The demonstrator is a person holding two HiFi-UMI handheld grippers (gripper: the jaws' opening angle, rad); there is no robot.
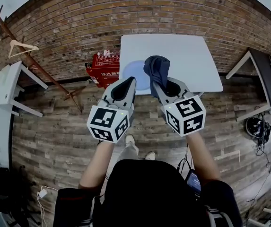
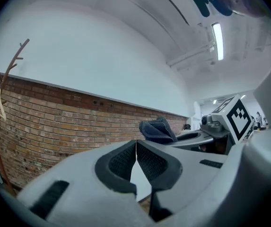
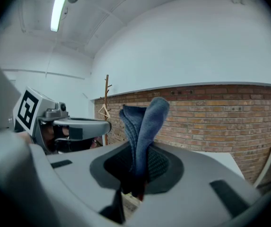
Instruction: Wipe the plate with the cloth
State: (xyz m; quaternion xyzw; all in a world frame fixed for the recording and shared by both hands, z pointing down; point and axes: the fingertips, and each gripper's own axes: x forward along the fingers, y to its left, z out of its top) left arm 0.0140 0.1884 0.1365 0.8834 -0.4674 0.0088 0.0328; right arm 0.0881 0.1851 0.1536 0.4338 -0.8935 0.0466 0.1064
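Note:
A pale blue plate (image 1: 134, 74) lies at the near left of a white table (image 1: 187, 56). My right gripper (image 1: 158, 85) is shut on a folded dark blue cloth (image 1: 157, 69), which stands up from its jaws (image 3: 144, 126) and covers part of the plate in the head view. My left gripper (image 1: 131, 82) is shut with nothing in it, its pads (image 2: 147, 162) touching, and it is raised just short of the table's near edge. The cloth (image 2: 158, 130) also shows to the right in the left gripper view. Both grippers point upward towards the brick wall.
A red box (image 1: 104, 67) stands on the wooden floor left of the table. A branch coat rack (image 1: 31, 60) with a hanger leans by the brick wall. White furniture (image 1: 7, 91) is at the left, and a shelf (image 1: 263, 77) and cables at the right.

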